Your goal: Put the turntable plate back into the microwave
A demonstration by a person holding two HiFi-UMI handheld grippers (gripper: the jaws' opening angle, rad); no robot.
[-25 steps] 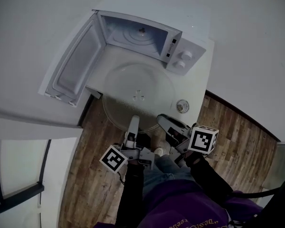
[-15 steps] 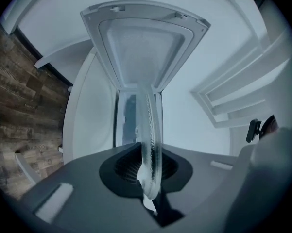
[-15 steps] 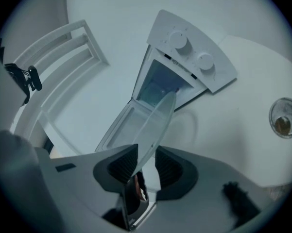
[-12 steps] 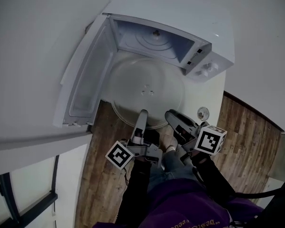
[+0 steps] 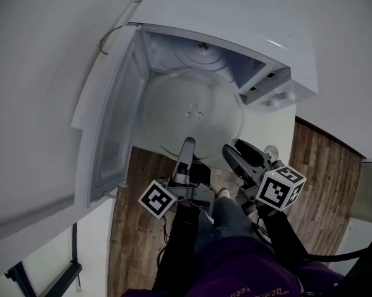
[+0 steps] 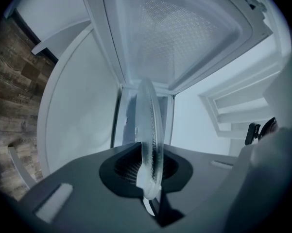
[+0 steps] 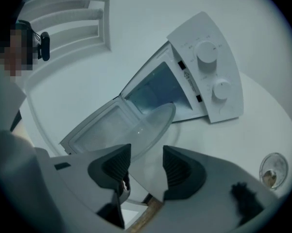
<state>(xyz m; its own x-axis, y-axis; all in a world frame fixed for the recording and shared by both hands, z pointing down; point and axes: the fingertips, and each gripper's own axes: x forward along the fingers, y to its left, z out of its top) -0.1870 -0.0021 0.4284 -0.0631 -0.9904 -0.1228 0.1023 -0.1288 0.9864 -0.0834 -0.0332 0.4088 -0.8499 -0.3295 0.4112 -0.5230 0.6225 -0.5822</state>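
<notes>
A glass turntable plate is held in the air in front of a white microwave. The microwave's door is swung fully open at the plate's 9 o'clock in the head view. The plate lies roughly level. Its far edge, at 12 o'clock, reaches the mouth of the open cavity, and its near edge, at 6 o'clock, is towards the person.

The left gripper is clamped on the plate's near rim at about 6 o'clock. In the left gripper view the plate is seen edge-on, and the left gripper has its jaws pressed against both faces of the glass.

The right gripper is placed just beside the rim at about 4 o'clock. Its jaws have just been opening and are now spread wide. In the right gripper view nothing is pinched by the right gripper. The plate is seen just ahead of the tips, apart from the pads, with the door beyond it.

Two knobs are carried on the microwave's control panel, at the plate's 2 o'clock in the head view. The microwave is set on a white table. A small round glass object rests on the table near the right gripper and is seen at 4 o'clock in the right gripper view. A wooden floor is visible below the table's edge.
</notes>
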